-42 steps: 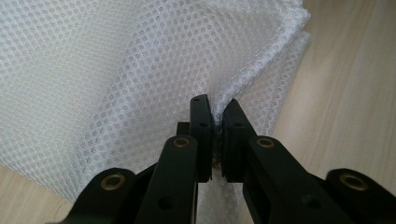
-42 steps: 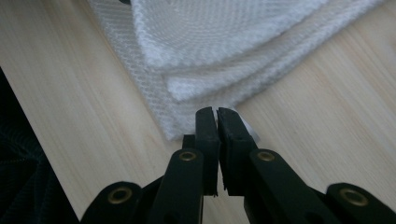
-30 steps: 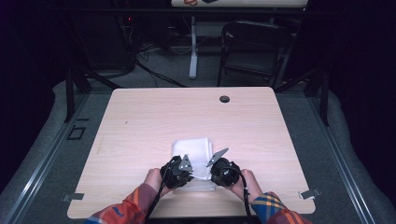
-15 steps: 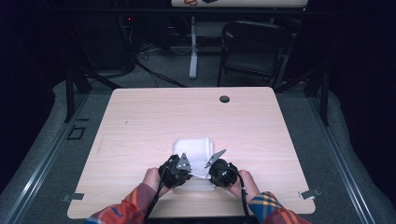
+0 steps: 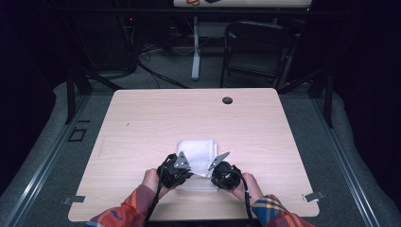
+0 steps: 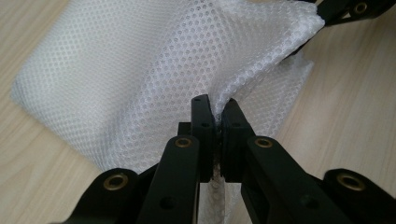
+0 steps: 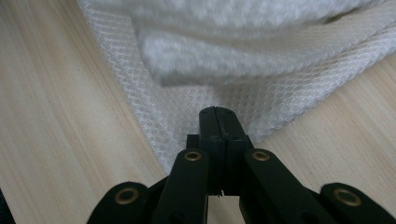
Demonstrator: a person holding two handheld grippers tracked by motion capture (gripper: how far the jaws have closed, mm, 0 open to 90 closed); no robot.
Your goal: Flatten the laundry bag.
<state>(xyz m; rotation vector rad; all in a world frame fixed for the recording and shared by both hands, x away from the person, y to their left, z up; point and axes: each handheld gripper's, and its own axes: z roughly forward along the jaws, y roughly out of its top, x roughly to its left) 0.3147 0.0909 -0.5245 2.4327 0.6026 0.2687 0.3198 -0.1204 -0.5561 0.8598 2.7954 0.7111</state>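
Little has shifted since a second ago: I have both grippers at the near edge of the white mesh cloth (image 5: 197, 150) on the bench (image 5: 142, 123), left gripper (image 6: 214, 108) and right gripper (image 7: 218, 114) jaws each pinching its near hem, cloth stretching away ahead.

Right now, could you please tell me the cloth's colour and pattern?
White mesh cloth, clearest in the left gripper view.

White mesh cloth (image 5: 198, 153), folded, near table's front edge.
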